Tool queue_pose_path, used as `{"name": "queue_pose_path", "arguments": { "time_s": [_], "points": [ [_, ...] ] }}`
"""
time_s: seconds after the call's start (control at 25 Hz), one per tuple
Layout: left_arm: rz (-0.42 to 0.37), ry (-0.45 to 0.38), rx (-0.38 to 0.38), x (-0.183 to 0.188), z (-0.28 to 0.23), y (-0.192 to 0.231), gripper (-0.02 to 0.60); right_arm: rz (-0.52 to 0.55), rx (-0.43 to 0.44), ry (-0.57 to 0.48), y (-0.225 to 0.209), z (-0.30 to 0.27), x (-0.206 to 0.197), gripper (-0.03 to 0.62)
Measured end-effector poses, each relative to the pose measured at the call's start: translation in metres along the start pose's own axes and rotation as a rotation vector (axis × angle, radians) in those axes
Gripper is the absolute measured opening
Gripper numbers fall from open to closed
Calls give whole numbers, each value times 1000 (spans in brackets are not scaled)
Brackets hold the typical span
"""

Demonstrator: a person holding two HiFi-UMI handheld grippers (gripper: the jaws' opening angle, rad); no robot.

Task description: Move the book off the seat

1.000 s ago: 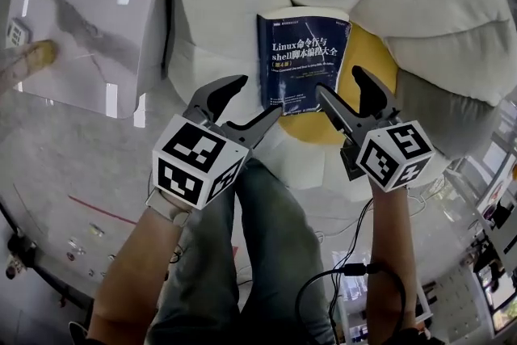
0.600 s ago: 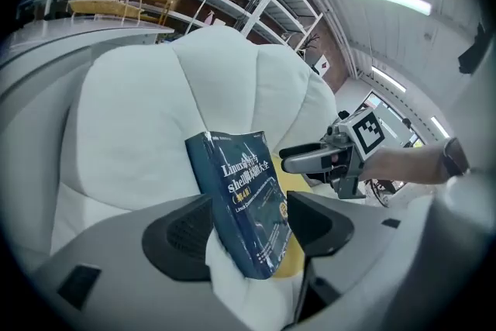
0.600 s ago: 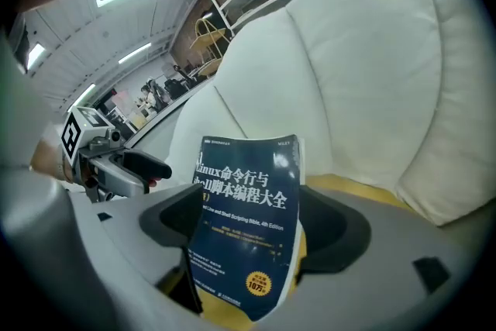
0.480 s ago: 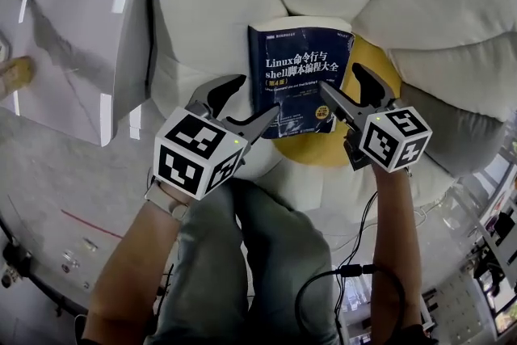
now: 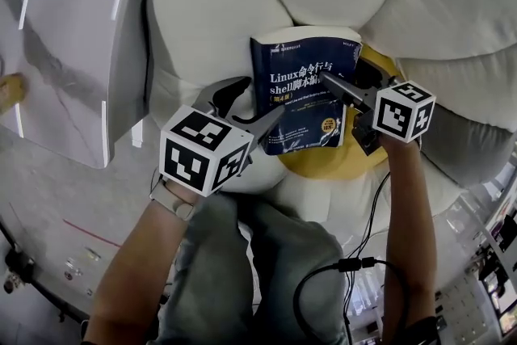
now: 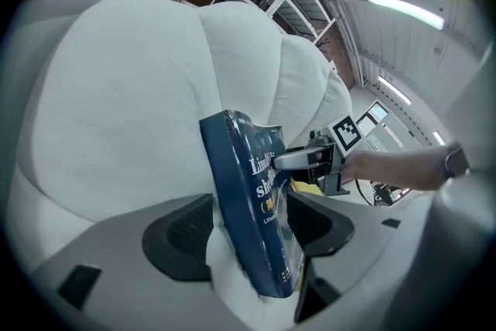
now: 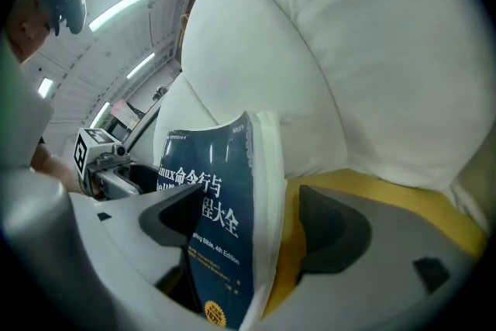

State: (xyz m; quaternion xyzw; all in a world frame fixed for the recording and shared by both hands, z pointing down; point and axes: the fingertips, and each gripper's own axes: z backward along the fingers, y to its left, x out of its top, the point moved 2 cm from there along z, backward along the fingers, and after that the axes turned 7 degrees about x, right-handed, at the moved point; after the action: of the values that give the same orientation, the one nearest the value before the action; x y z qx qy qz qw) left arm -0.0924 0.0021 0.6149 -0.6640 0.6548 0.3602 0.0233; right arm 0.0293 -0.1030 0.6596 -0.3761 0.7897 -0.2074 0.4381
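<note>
The blue book (image 5: pixel 303 97) lies on the white cushioned seat (image 5: pixel 218 4), partly over its yellow centre (image 5: pixel 323 161). The left gripper (image 5: pixel 260 98) straddles the book's lower left corner, its jaws apart with the spine edge between them. The right gripper (image 5: pixel 346 73) straddles the right page edge, jaws likewise apart and not clamped, one over the cover and one beneath the pages
</note>
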Motion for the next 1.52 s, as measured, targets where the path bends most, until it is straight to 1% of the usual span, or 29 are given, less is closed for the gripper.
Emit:
{"name": "queue_pose_path", "arguments": {
  "time_s": [0.2, 0.28, 0.4, 0.6, 0.8, 0.88, 0.96, 1.0, 1.08, 1.16, 1.24, 1.32, 1.52],
  "points": [
    [54, 32, -28, 1, -7, 1, 284, -105, 134, -41, 0, -5, -4, 368],
    [73, 42, -46, 2, -11, 1, 284, -113, 173, -45, 1, -7, -5, 370],
    [77, 41, -59, 3, -15, 3, 282, -115, 203, -22, -1, -13, -3, 370],
    [86, 30, -62, 2, -19, 4, 283, -113, 203, -7, -2, -17, -2, 370],
    [85, 1, -51, 1, -26, 6, 282, -124, 180, -27, -4, -15, -2, 370],
    [78, -7, -35, 0, -26, 7, 282, -130, 165, -57, -3, -11, -3, 364],
    [61, -16, -20, -1, -26, 7, 280, -138, 159, -101, 0, -4, -4, 334],
    [50, -21, -11, -2, -26, 7, 277, -143, 162, -119, 2, -1, -4, 307],
    [31, -31, 3, -1, -25, 9, 268, -150, 180, -139, 8, 6, -1, 227],
    [28, -35, 7, 0, -25, 11, 267, -148, 212, -139, 16, 10, 3, 179],
    [35, -34, -1, -2, -30, 13, 265, -140, 230, -131, 20, 12, 2, 164],
    [43, -30, -13, -6, -38, 16, 264, -137, 227, -133, 16, 12, -4, 163],
    [65, -33, -44, -8, -46, 21, 256, -150, 223, -178, 14, 12, -7, 161]
  ]
}}
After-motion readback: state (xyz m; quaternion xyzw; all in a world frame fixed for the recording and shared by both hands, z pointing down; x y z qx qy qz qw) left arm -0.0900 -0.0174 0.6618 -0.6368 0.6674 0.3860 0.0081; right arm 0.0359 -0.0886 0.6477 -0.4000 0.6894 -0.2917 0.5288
